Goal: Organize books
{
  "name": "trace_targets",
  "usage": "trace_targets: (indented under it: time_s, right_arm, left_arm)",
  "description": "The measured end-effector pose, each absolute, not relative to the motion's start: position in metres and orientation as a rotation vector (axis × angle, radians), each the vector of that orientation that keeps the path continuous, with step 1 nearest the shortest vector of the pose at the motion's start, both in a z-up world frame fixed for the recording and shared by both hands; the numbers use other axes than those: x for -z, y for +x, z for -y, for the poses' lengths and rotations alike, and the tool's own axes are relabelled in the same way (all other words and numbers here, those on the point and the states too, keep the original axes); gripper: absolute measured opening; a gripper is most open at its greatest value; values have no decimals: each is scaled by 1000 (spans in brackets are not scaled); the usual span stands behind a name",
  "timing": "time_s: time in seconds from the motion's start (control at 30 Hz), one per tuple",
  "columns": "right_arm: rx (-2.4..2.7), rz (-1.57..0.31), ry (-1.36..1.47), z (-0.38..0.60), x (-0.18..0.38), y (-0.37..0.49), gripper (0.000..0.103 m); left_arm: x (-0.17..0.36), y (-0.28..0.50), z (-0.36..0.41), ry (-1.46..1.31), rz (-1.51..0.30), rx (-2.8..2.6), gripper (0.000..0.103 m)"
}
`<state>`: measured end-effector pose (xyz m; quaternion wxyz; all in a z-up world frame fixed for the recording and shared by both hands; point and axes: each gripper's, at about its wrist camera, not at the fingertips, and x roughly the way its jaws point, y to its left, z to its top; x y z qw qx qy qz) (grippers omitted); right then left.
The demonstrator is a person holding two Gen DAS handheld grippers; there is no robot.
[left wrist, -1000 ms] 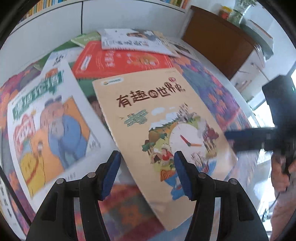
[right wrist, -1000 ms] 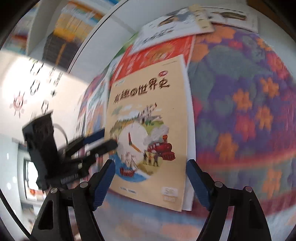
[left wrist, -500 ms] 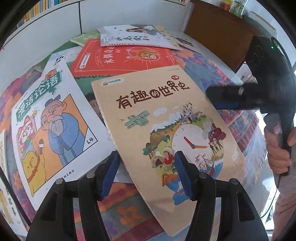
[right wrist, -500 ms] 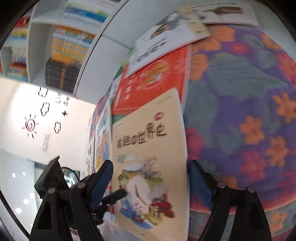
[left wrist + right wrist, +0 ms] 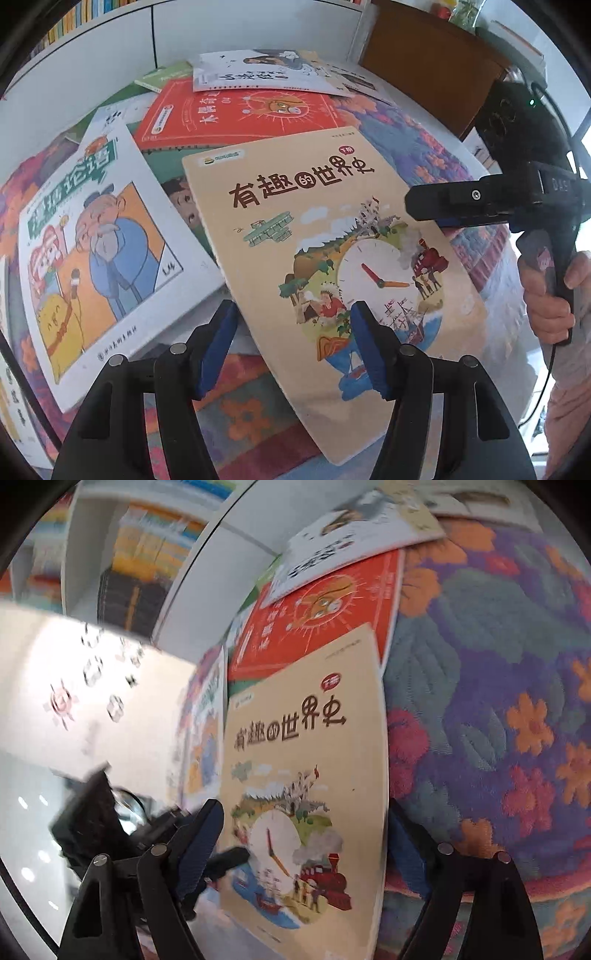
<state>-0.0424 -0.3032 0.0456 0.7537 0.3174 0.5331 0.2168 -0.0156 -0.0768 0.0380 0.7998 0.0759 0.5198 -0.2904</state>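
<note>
A beige picture book (image 5: 332, 221) with a clock on its cover lies slanted on top of other books, its near corner hanging past the table edge. My left gripper (image 5: 293, 332) hangs over its near left edge, jaws opening slightly; one pad is above the cover, the other beside the edge, neither pressing. My right gripper (image 5: 424, 210) comes in at the book's right edge. In the right wrist view the beige book (image 5: 303, 775) fills the gap of the right gripper (image 5: 304, 834), which stands wide open, its right finger partly hidden behind the book's edge.
A white cartoon book (image 5: 96, 251), a red book (image 5: 240, 110), a white book (image 5: 258, 74) and a green one (image 5: 166, 75) lie spread on the flowered cloth (image 5: 498, 701). A brown cabinet (image 5: 424, 62) stands back right, a bookshelf (image 5: 140, 565) behind. A hand (image 5: 550, 295) grips the right handle.
The right gripper has moved in from the right to the beige book's edge and its jaws have widened. The left gripper has stayed over the book's near edge.
</note>
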Motion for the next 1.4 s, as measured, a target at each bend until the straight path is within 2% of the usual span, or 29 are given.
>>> trace_targets:
  time_s: [0.07, 0.1, 0.13, 0.2, 0.23, 0.47, 0.9, 0.97, 1.03, 1.07, 1.1, 1.13, 1.2, 1.27, 1.4]
  right_arm:
    - [-483, -1171, 716, 306, -43, -48, 82]
    - [-483, -1171, 714, 310, -42, -53, 76]
    - [-471, -1168, 707, 311, -41, -57, 73]
    - [-421, -1156, 692, 311, -44, -60, 57]
    - [-397, -1149, 685, 312, -45, -63, 56]
    - [-363, -1154, 615, 297, -71, -83, 53]
    - [-419, -1091, 554, 256, -120, -83, 52]
    - [-424, -1079, 477, 245, -126, -82, 46]
    - [-446, -1068, 462, 237, -128, -83, 45]
    - [-461, -1070, 464, 234, -127, -82, 41]
    - [-494, -1074, 472, 228, -127, -81, 31]
    - [-523, -1082, 477, 223, -126, -81, 28]
    - [-474, -1106, 400, 205, -124, -81, 28]
    - [-430, -1118, 333, 197, -117, -77, 28]
    - [-441, -1170, 498, 222, -86, -73, 28]
  left_arm:
    - [-38, -17, 70, 124, -1115, 627, 59]
    - [-39, -16, 65, 82, -1115, 620, 56]
    - [-39, -16, 64, 61, -1120, 621, 47]
    - [-40, -19, 63, 53, -1123, 618, 45]
    - [-41, -21, 62, 54, -1123, 625, 45]
    - [-50, -14, 33, -130, -1124, 671, 45]
    - [-76, -18, -10, -193, -1073, 664, 44]
    - [-77, -19, -21, -214, -1066, 663, 44]
    - [-80, -21, -31, -240, -1045, 687, 44]
    - [-83, -23, -35, -277, -1035, 738, 43]
    - [-88, -26, -38, -302, -1025, 781, 43]
    - [-93, -29, -39, -284, -1010, 780, 43]
    - [-101, -35, -37, -195, -970, 719, 44]
    - [-93, -32, -41, -162, -1009, 667, 45]
    - [-46, -18, -61, -211, -1171, 600, 44]
